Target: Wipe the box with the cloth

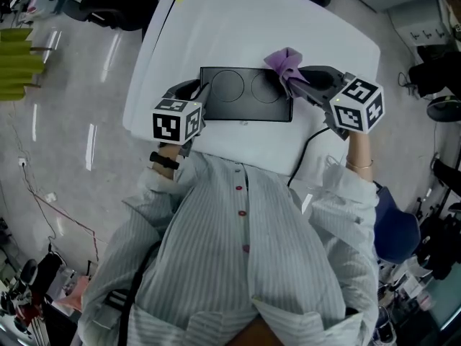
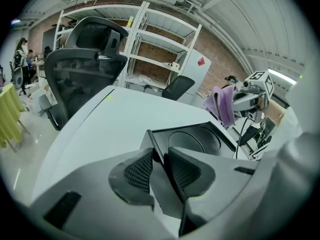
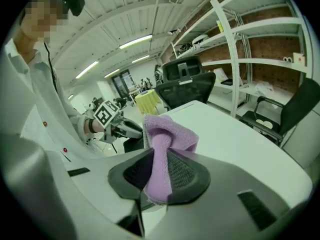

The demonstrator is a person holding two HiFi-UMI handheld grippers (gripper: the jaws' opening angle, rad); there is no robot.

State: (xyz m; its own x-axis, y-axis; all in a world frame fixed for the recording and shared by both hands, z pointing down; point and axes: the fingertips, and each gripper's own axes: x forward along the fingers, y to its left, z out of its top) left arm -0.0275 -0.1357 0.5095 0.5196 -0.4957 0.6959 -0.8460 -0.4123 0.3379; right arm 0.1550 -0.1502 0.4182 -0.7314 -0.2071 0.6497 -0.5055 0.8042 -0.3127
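Note:
A flat black box [image 1: 245, 96] with two circles on its top lies on the white table [image 1: 216, 20]. My left gripper [image 1: 202, 98] is shut on the box's left edge; in the left gripper view the thin black rim [image 2: 156, 151] sits between the ribbed pads of my left gripper [image 2: 159, 166]. My right gripper [image 1: 292, 83] is shut on a purple cloth [image 1: 284, 63], held over the box's far right corner. In the right gripper view the cloth [image 3: 167, 136] bunches up out of my right gripper [image 3: 159, 171]. From the left gripper view the cloth [image 2: 222, 104] hangs beyond the box [image 2: 195, 139].
A black cable [image 1: 306, 153] runs off the table's near edge by the right arm. Office chairs [image 2: 85, 69] and white shelving [image 2: 160, 39] stand beyond the table's far side. The person's striped shirt [image 1: 245, 251] presses against the near edge.

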